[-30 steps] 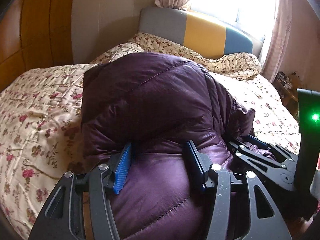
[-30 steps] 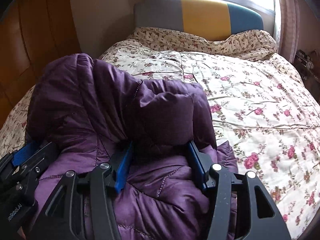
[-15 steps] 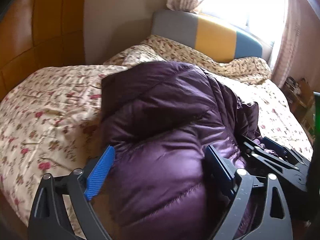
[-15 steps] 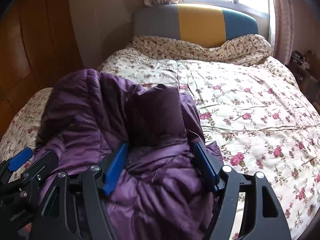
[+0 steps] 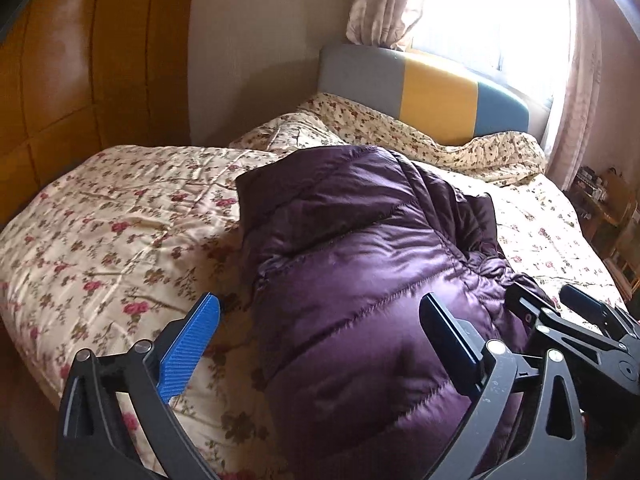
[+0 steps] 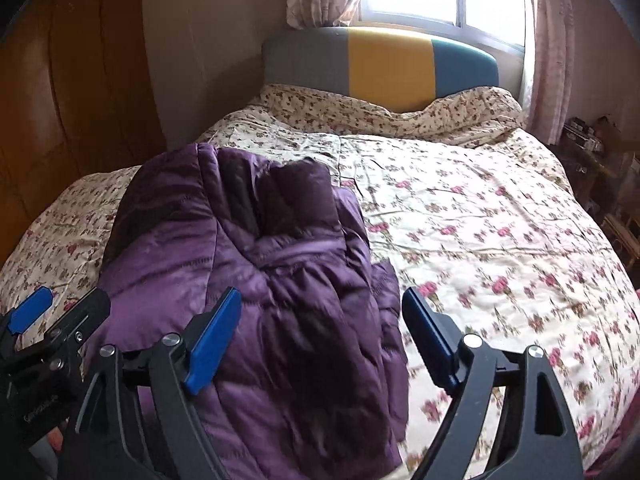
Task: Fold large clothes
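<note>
Left gripper (image 5: 320, 340) tilts down over the near edge of the bed (image 5: 120, 216), jaws spread wide, just been opening; jacket edge lies between them w/o either pad pressing. Purple jacket (image 5: 352, 264) lies folded in a heap on the floral quilt, left half of bed. Right gripper (image 6: 320, 344) also angled down, jaws apart, just been opening, above the jacket, nothing pinched.

No text can be read; faint lettering on the left gripper (image 6: 36, 322) is illegible
</note>
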